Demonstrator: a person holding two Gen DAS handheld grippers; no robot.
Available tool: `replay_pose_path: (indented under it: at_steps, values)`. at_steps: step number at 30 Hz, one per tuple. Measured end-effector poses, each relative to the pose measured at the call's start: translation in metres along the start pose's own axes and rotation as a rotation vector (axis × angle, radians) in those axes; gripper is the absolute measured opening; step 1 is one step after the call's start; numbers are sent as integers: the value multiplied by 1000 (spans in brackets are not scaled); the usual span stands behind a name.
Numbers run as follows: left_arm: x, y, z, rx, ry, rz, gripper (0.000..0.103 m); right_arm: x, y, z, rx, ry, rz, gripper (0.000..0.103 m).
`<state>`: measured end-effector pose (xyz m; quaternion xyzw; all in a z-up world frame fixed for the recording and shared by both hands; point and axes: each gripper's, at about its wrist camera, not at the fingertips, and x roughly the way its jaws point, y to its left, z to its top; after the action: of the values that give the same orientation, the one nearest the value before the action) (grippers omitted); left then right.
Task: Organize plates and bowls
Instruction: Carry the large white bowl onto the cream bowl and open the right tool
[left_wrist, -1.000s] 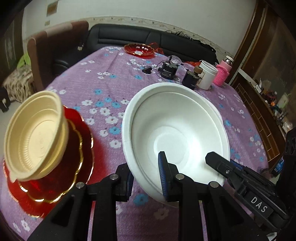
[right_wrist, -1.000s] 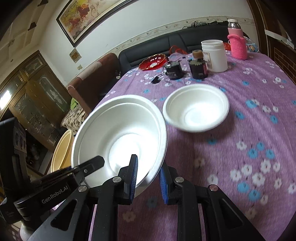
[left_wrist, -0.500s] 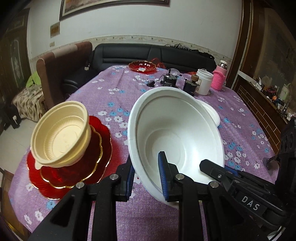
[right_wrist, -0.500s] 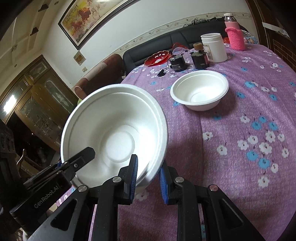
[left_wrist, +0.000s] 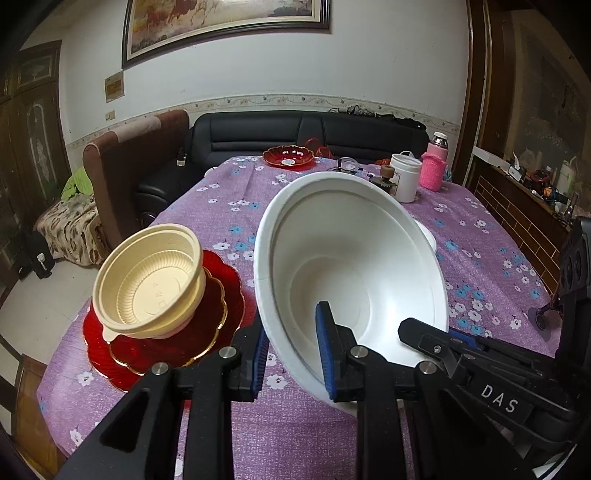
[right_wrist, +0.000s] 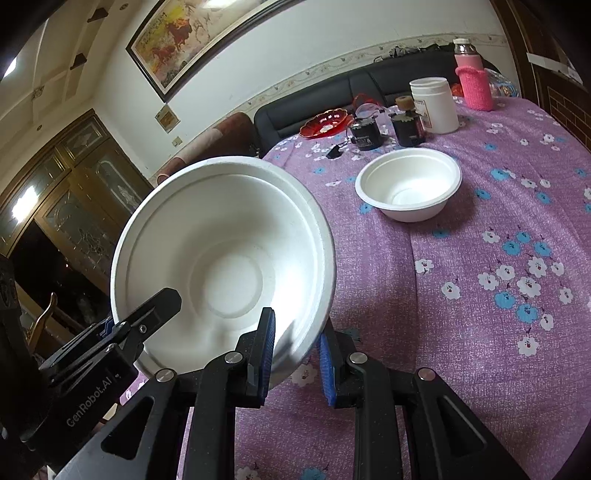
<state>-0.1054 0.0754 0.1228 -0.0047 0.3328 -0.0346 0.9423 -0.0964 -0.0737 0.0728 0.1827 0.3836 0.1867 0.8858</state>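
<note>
Right wrist view: both the right gripper (right_wrist: 297, 354) and the left gripper (left_wrist: 291, 354) pinch the rim of the big white bowl (right_wrist: 225, 266), lifted at centre-left; the small white bowl (right_wrist: 408, 182) sits upper right, on the right gripper's side.

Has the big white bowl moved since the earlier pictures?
Yes. The big white bowl has risen and drawn back from the small bowl, which stays on the table.
</note>
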Motion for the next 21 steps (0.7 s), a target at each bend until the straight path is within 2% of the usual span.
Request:
replay_pose_path:
  at_steps: [13,21]
  values:
    - [-1,25,-1,-43,-4,10,22,7,26,5,-53,4,-3,24]
    - [-5,48,1,-92,-42,15,22,16,44,13,-93,10,3,24]
